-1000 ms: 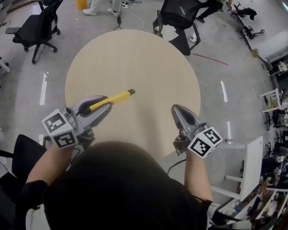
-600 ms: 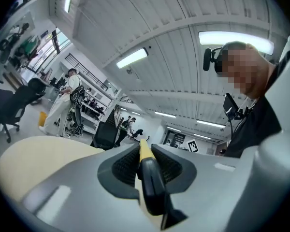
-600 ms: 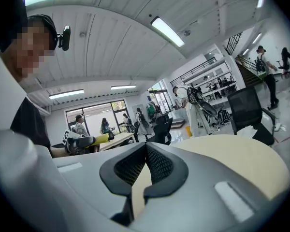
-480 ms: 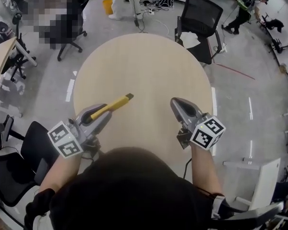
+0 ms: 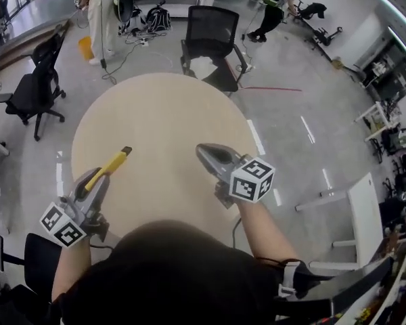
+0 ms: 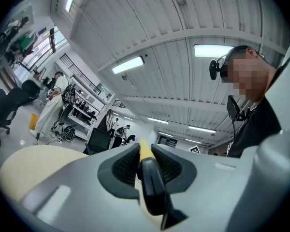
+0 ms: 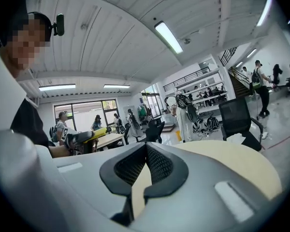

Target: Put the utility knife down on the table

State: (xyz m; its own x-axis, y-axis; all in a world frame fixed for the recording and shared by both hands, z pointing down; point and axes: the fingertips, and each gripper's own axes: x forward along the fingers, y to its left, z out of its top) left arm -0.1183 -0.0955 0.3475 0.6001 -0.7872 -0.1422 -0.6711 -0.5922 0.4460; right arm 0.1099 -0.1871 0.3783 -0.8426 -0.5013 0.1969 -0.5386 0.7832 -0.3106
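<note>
In the head view a yellow utility knife (image 5: 114, 162) with a dark tip sticks out of my left gripper (image 5: 98, 179), over the near left part of the round beige table (image 5: 162, 114). In the left gripper view the jaws are shut on the knife (image 6: 145, 151), whose black rear part lies toward the camera. My right gripper (image 5: 206, 154) hovers over the table's near right part, jaws shut and empty. In the right gripper view its fingertips (image 7: 146, 148) meet above the tabletop, and the left gripper with the knife (image 7: 87, 135) shows at the left.
A black office chair (image 5: 210, 29) stands at the table's far side and another chair (image 5: 37, 80) at the left. People stand at the back near a yellow bin (image 5: 86, 47). A white desk (image 5: 355, 229) is at the right.
The head view has swung. My left gripper with the knife now sits lower and further left, the knife pointing more steeply away. The right gripper sits a little further left.
</note>
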